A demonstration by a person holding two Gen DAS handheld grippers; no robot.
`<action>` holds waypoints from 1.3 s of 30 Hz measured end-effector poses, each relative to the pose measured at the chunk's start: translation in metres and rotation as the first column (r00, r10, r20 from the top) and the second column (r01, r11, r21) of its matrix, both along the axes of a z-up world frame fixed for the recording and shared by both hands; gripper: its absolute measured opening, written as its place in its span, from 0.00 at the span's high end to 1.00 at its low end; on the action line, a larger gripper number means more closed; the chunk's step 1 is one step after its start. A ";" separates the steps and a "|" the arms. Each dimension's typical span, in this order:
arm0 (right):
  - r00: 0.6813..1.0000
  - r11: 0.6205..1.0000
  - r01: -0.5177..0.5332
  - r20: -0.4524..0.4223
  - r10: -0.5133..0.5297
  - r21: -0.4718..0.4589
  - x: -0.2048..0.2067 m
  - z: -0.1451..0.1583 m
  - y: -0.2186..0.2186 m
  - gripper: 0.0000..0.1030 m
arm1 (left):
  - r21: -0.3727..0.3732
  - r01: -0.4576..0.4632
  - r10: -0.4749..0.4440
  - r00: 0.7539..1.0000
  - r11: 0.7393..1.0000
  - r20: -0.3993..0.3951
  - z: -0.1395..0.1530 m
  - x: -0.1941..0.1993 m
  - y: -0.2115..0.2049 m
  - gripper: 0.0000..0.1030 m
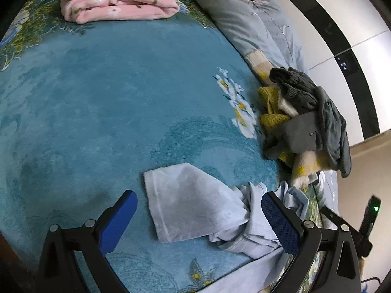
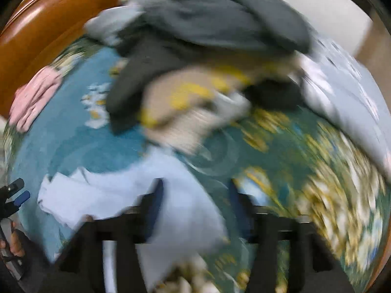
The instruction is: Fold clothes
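Note:
A pale blue garment (image 1: 195, 207) lies crumpled on the teal floral bedspread (image 1: 110, 97), one sleeve spread flat toward the left. My left gripper (image 1: 199, 216) is open just above it, its blue fingers (image 1: 281, 222) on either side of the sleeve. The right wrist view is heavily blurred. There the same garment (image 2: 176, 210) lies between the fingers of my right gripper (image 2: 195, 207), which is open. The left gripper also shows at that view's left edge (image 2: 17, 195).
A heap of grey, yellow and cream clothes (image 1: 305, 122) sits at the bed's right side, also in the right wrist view (image 2: 195, 61). A folded pink blanket (image 1: 114, 0) lies at the far end. A blue-grey duvet (image 1: 249, 24) runs along the right. Wooden headboard (image 2: 48, 24) behind.

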State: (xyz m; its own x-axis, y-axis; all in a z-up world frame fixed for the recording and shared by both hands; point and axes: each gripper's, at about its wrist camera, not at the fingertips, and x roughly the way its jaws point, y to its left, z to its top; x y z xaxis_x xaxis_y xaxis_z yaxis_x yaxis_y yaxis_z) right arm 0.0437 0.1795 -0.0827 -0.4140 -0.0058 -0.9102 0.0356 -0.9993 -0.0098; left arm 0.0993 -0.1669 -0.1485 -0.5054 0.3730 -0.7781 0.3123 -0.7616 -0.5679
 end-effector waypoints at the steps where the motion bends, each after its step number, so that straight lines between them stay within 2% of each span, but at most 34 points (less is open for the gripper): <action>1: 1.000 1.000 -0.018 0.013 0.018 0.015 -0.004 -0.007 -0.010 0.43 | 0.002 -0.008 0.008 1.000 1.000 -0.002 0.000 0.001 -0.001 0.00; 5: 0.994 0.996 -0.013 0.105 0.004 0.083 -0.016 -0.038 -0.029 0.45 | -0.008 -0.014 0.014 1.000 1.000 -0.005 0.001 0.002 -0.003 0.00; 6: 0.992 0.996 0.010 0.121 -0.021 0.091 -0.016 -0.044 -0.025 0.59 | -0.011 -0.012 0.012 1.000 1.000 -0.006 0.001 0.002 -0.002 0.00; 7: 0.990 0.995 0.042 0.132 -0.054 0.091 -0.014 -0.048 -0.019 0.84 | -0.012 -0.009 0.009 1.000 1.000 -0.007 0.001 0.001 -0.002 0.00; 8: 0.989 0.994 0.070 0.124 -0.080 0.084 -0.010 -0.047 -0.011 0.91 | -0.013 -0.006 0.006 1.000 1.000 -0.009 0.001 0.001 -0.001 0.00; 10: 0.989 0.991 0.106 0.091 -0.113 0.078 0.004 -0.041 0.004 0.94 | -0.012 0.003 -0.003 1.000 1.000 -0.015 0.002 0.001 0.000 0.00; 13: 0.994 0.991 0.110 0.014 -0.112 0.078 0.037 -0.015 0.024 0.95 | -0.011 0.018 -0.019 0.999 1.000 -0.031 0.007 -0.001 0.004 0.00; 16: 0.993 0.984 0.111 -0.055 -0.104 0.143 0.075 0.013 0.043 0.97 | 0.013 0.030 -0.029 0.996 0.999 -0.086 0.022 -0.007 0.010 0.00; 18: 0.995 0.969 0.095 -0.057 -0.084 0.229 0.093 0.015 0.056 0.97 | 0.031 0.063 -0.059 0.991 0.998 -0.123 0.031 -0.019 0.022 0.00; 20: 0.997 0.959 0.071 -0.029 -0.065 0.273 0.102 0.007 0.061 0.97 | 0.016 0.139 -0.136 0.982 0.990 -0.133 0.036 -0.037 0.043 0.00; 23: 0.997 0.962 0.082 -0.032 -0.076 0.260 0.105 0.008 0.066 0.97 | -0.051 0.288 -0.291 0.951 0.956 -0.100 0.034 -0.064 0.082 0.01; 28: 0.994 0.956 0.103 -0.053 -0.091 0.275 0.104 0.016 0.075 0.97 | -0.062 0.466 -0.470 0.876 0.883 -0.111 0.036 -0.061 0.113 0.01; 32: 0.992 0.956 0.124 -0.034 -0.120 0.266 0.104 0.008 0.081 0.97 | -0.087 0.549 -0.555 0.827 0.831 -0.089 0.030 -0.041 0.119 0.01; 36: 0.995 0.955 0.103 -0.024 -0.101 0.277 0.108 0.005 0.075 0.97 | -0.142 0.604 -0.610 0.793 0.784 0.003 0.014 -0.023 0.129 0.04; 37: 0.995 0.956 0.102 -0.024 -0.099 0.276 0.109 0.005 0.075 0.97 | -0.142 0.613 -0.617 0.786 0.777 0.017 0.011 -0.019 0.131 0.04; 39: 0.994 0.959 0.110 -0.021 -0.108 0.261 0.109 0.007 0.077 0.97 | -0.113 0.606 -0.610 0.792 0.787 0.003 0.012 -0.015 0.128 0.04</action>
